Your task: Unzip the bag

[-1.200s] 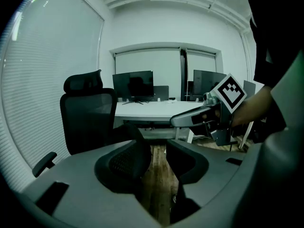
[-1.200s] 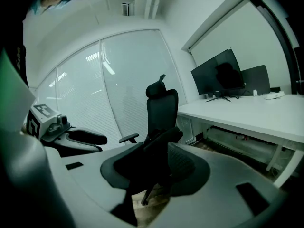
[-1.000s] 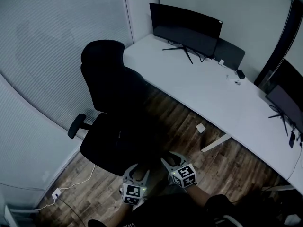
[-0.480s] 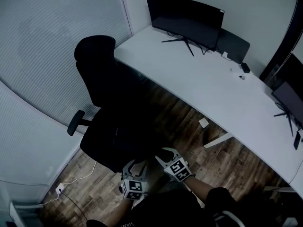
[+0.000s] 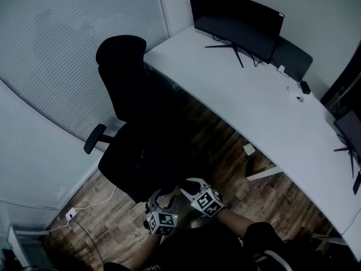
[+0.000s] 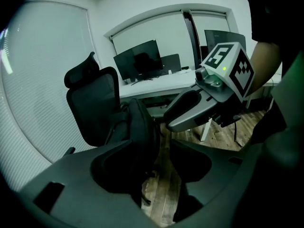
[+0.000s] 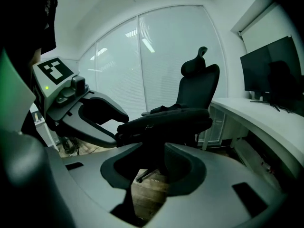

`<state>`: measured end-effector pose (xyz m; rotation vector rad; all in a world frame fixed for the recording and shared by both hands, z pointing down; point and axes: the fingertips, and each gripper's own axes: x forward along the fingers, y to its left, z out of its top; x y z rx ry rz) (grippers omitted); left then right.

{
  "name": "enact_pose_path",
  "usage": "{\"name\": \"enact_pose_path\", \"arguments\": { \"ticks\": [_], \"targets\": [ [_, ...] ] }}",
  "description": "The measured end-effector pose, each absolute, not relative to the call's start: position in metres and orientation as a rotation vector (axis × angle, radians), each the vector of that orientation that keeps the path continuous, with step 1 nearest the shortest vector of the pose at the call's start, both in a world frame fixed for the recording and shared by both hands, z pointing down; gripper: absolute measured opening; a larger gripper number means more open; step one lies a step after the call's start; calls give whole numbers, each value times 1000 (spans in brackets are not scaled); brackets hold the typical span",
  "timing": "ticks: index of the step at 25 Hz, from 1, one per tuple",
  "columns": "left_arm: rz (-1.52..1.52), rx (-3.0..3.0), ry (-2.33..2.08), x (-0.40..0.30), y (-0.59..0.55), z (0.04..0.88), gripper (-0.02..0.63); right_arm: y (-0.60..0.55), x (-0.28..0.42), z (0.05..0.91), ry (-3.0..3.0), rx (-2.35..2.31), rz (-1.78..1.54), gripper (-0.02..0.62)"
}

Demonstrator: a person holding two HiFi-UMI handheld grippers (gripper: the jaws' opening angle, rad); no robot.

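I hold both grippers low in front of the black office chair (image 5: 127,95), above the wooden floor (image 5: 107,219). The black bag (image 6: 140,127) sits on the chair's seat, leaning toward the backrest. From the head view it merges with the dark upholstery, so I can only roughly place it there, towards the seat's front edge.

The left gripper (image 5: 164,192) points at the bag. Its fingers (image 6: 109,170) are spreading apart and nothing is pinched between them; the bag lies beyond the tips, not touching them. The right gripper (image 5: 189,186) hovers just beside the left one, and its fingers (image 7: 190,170) are also spread with nothing between them. In the right gripper view the bag lies across the seat ahead of the gap.

The white bench (image 5: 254,106) runs behind and to the right of the chair. A dark curved monitor (image 5: 234,21) stands at its far corner. A white cable (image 5: 90,210) trails over the floor by the window blinds (image 5: 67,49).
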<state>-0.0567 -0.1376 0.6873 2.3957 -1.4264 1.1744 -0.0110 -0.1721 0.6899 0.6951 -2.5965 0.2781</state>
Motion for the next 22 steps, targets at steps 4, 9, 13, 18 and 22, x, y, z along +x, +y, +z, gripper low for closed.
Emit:
{"name": "enact_pose_path", "arguments": {
  "ticks": [4, 9, 13, 18, 22],
  "targets": [
    [1181, 2374, -1445, -60, -140, 692, 239, -171, -21, 693, -2600, 631, 255, 140],
    [1203, 2356, -1443, -64, -142, 696, 239, -172, -34, 696, -2605, 586, 239, 140],
    [1206, 2352, -1437, -61, -144, 697, 239, -177, -36, 700, -2612, 575, 224, 140],
    [1229, 2349, -1423, -63, -146, 696, 239, -184, -35, 698, -2627, 590, 220, 114],
    [1230, 2353, -1422, -62, -146, 697, 239, -185, -32, 696, -2644, 600, 219, 78]
  ]
}}
